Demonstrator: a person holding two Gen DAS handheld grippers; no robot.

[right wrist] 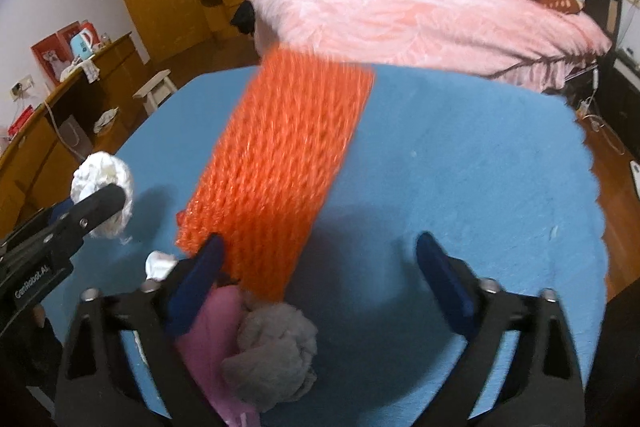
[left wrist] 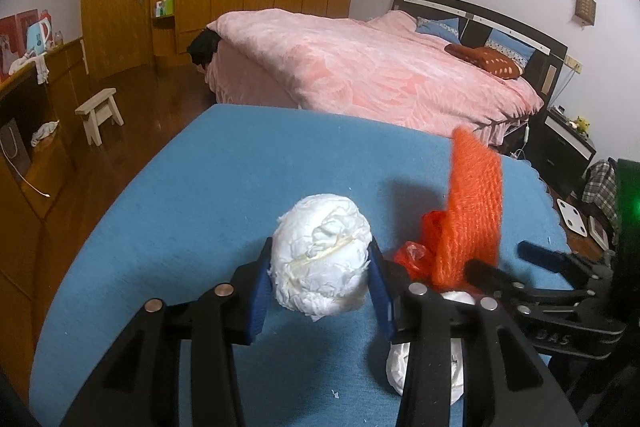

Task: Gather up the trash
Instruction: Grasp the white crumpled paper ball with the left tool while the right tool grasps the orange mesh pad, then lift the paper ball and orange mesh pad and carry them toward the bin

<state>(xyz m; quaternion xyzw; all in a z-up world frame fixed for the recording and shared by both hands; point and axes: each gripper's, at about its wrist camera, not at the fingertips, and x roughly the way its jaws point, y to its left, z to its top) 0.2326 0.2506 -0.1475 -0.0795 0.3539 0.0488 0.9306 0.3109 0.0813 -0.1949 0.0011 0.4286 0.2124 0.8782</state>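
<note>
My left gripper [left wrist: 320, 251] is shut on a white crumpled paper ball [left wrist: 320, 267], held just above the blue-covered table [left wrist: 200, 187]. The same ball [right wrist: 104, 191] shows at the left of the right wrist view. An orange mesh net [right wrist: 280, 167] rises between the fingers of my right gripper [right wrist: 320, 259], close against its left pad. The right pad stands well apart from it, so this gripper is open. In the left wrist view the net [left wrist: 472, 211] stands upright next to the right gripper [left wrist: 500, 259]. A grey paper wad [right wrist: 272, 355] and a pink piece [right wrist: 208, 339] lie below.
A scrap of red plastic [left wrist: 412, 255] and a white piece [left wrist: 400, 367] lie on the cloth near the net. Beyond the table stands a bed with a pink cover [left wrist: 360, 67]. A small wooden stool [left wrist: 100, 111] and a wooden sideboard [left wrist: 36, 115] are on the left.
</note>
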